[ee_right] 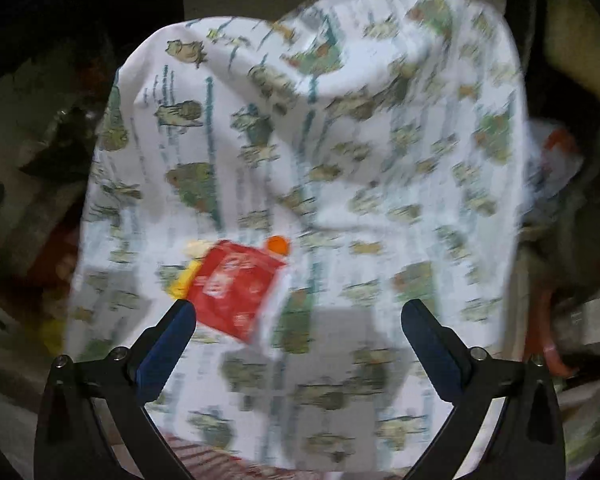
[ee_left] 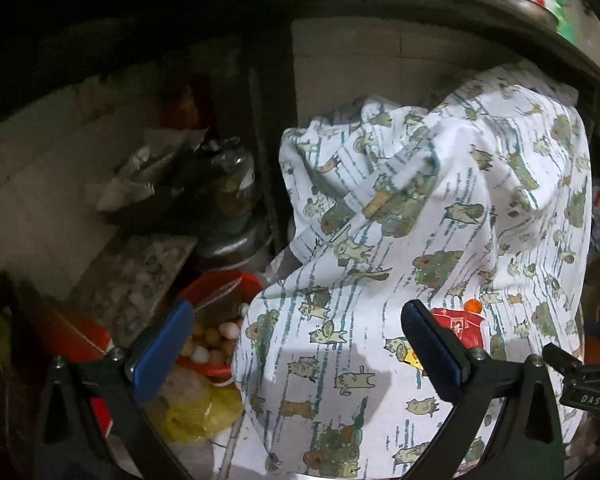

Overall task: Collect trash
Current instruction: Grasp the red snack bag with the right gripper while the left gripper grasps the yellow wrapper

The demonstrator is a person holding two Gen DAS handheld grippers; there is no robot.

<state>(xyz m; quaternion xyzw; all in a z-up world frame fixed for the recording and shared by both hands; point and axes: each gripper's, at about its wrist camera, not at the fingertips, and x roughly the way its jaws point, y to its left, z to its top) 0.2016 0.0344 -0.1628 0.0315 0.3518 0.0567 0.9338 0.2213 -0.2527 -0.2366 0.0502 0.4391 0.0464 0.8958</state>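
One white cloth printed w/ green-brown cartoon animals [ee_left: 440,208]; one flat red packet [ee_right: 232,292] w/ one orange round cap [ee_right: 278,245]; one red plastic bowl [ee_left: 224,280] of small round eggs, approx. a dozen visible; one crumpled yellow plastic bag [ee_left: 204,412]; two claws: left claw [ee_left: 300,348], right claw [ee_right: 300,340].

"DAS" on black clamp [ee_left: 586,394] (white letters)
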